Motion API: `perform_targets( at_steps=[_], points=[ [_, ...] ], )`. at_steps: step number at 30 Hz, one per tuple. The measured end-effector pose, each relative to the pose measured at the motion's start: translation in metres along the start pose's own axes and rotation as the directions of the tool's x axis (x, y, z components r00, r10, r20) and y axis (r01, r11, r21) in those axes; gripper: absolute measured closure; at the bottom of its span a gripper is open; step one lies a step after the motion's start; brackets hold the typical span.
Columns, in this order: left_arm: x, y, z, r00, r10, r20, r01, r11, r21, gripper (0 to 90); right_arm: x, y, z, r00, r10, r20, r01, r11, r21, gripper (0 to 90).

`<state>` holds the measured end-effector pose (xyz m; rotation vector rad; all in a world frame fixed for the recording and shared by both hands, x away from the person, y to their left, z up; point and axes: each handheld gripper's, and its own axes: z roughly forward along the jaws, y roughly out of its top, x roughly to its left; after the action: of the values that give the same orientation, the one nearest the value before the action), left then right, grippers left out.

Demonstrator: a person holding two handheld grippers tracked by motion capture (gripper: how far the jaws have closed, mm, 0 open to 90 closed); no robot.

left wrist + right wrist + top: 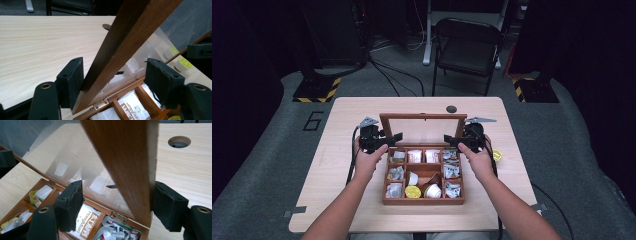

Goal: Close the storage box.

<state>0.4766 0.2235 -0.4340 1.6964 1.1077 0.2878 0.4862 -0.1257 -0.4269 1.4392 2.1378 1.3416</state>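
A brown wooden compartment box [422, 201] stands mid-table, its glass-panelled lid [422, 116] raised almost upright on its hinges. My left gripper [393, 137] reaches in at the lid's left side rail [125, 47]. In the left gripper view, my left gripper [116, 75] straddles that rail: one pad [72, 75] lies against the wood, the other stands well off. My right gripper [451, 140] is at the lid's right side rail [125, 157]. In the right gripper view, my right gripper [119, 200] has one pad [167, 205] beside the rail's edge and a gap at the other.
The compartments hold tea sachets [85, 222], foil packets and small capsule cups [413, 192]. One yellow-topped capsule [497, 154] sits on the table right of the box. A cable hole [451, 108] lies behind the lid, a folding chair [467, 47] beyond the table.
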Motion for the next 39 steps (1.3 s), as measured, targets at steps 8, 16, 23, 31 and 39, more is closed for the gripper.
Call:
perform_targets(
  at_steps=[8, 16, 23, 31, 39],
  points=[
    [-0.005, 0.008, -0.014, 0.9995, 0.024, 0.018, -0.023, 0.9988, -0.043, 32.4, 0.001, 0.002, -0.009, 0.9999, -0.006, -0.013, 0.006, 0.9997, -0.023, 30.5],
    [-0.011, 0.014, -0.021, 0.9989, 0.037, 0.027, -0.036, 0.9987, -0.035, 31.9, 0.003, 0.004, -0.023, 0.9994, -0.008, -0.035, 0.007, 0.9984, -0.056, 33.0],
    [-0.015, 0.014, -0.024, 0.9983, 0.049, 0.031, -0.048, 0.9985, -0.025, 31.7, 0.009, 0.009, -0.035, 0.9984, -0.035, -0.044, 0.032, 0.9975, -0.064, 33.4],
    [-0.018, 0.013, -0.030, 0.9982, 0.041, 0.043, -0.041, 0.9990, -0.020, 30.2, 0.013, 0.009, -0.043, 0.9969, -0.063, -0.047, 0.060, 0.9964, -0.061, 33.4],
    [-0.023, 0.014, -0.039, 0.9977, 0.050, 0.046, -0.049, 0.9986, -0.020, 30.2, 0.016, 0.008, -0.049, 0.9963, -0.063, -0.058, 0.060, 0.9965, -0.059, 33.0]
  ],
)
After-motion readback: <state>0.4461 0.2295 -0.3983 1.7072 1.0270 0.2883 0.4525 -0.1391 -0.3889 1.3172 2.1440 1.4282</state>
